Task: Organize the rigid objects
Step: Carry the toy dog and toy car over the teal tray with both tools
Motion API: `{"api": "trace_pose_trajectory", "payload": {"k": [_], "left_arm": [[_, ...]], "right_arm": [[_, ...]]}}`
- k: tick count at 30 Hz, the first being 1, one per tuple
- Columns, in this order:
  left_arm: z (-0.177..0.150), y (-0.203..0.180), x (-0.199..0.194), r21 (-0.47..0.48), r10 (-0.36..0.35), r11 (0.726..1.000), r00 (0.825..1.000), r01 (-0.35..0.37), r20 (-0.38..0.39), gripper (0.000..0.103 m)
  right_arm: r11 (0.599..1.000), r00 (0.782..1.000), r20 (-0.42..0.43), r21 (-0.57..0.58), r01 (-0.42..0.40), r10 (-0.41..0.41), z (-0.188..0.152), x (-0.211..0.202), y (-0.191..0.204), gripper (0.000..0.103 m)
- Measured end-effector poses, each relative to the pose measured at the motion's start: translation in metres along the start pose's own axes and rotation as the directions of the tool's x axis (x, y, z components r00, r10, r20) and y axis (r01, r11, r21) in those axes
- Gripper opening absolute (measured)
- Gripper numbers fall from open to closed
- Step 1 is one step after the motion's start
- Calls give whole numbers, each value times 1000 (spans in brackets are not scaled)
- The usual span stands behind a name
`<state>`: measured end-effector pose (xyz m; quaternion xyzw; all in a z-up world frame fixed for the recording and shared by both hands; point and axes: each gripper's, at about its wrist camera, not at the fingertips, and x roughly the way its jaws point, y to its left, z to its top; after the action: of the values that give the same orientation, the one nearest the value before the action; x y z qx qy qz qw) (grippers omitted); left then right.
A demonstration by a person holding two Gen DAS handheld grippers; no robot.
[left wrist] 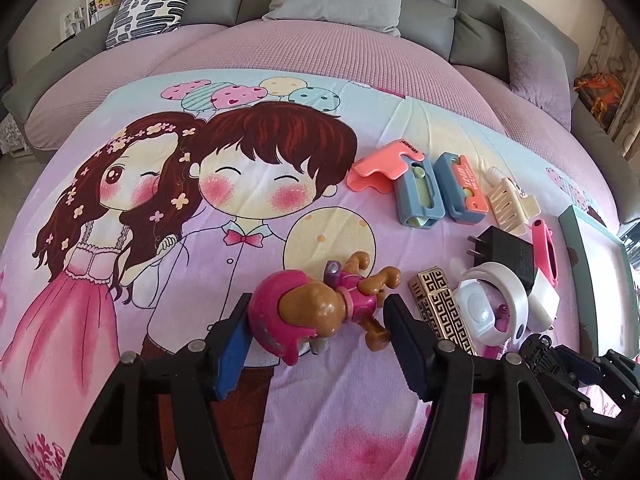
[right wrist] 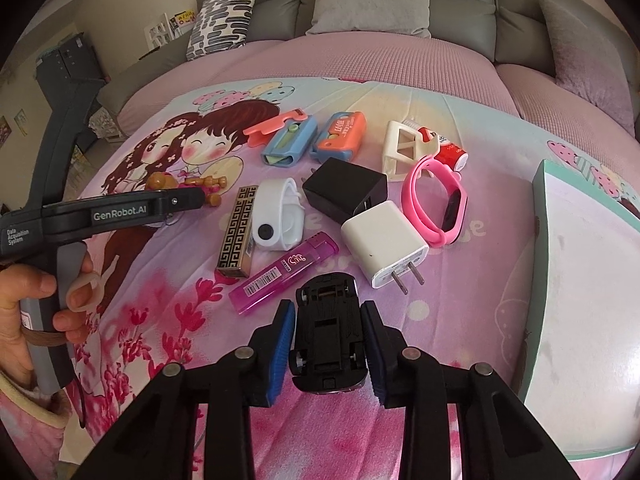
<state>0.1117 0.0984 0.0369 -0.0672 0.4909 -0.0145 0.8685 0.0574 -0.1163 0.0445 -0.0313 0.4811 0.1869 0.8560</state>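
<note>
Early: box looks empty, clutter left of it. Right tool straddles car, contact unclear; left tool open around doll.

The left tool, seen from the right wrist, carries "GenRobot.AI" in pale letters on its black body, with "Data Acquisition System" in small print lower on its handle. Ahead of the right tool, the purple lighter bears a barcode label and a curly emblem, neither legible. Lettering on the orange case and the red tube farther ahead is too blurred to read.
</note>
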Motion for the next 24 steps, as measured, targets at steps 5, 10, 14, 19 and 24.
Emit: {"api": "trace_pose_trajectory", "payload": {"k": [5, 10, 14, 19, 24], "left_arm": [[5, -5, -27, -3, -14, 1000, 999, 14, 52, 66], [14, -16, -50, 14, -27, 1000, 994, 26, 104, 66], [24, -34, -71, 41, -49, 998, 986, 43, 157, 66], [38, -74, -93, 100, -101, 992, 973, 81, 208, 66], [50, -124, -96, 162, -150, 980, 965, 117, 214, 66]], "right_arm": [[1000, 999, 32, 13, 1, -1, 1, -17, -2, 36], [998, 994, 104, 53, 12, -18, 7, -44, -13, 36], [994, 983, 171, 104, 43, -60, 14, -69, -29, 36], [976, 957, 240, 184, 118, -162, 21, -102, -59, 36], [940, 913, 284, 260, 219, -291, 23, -130, -94, 36]]}}
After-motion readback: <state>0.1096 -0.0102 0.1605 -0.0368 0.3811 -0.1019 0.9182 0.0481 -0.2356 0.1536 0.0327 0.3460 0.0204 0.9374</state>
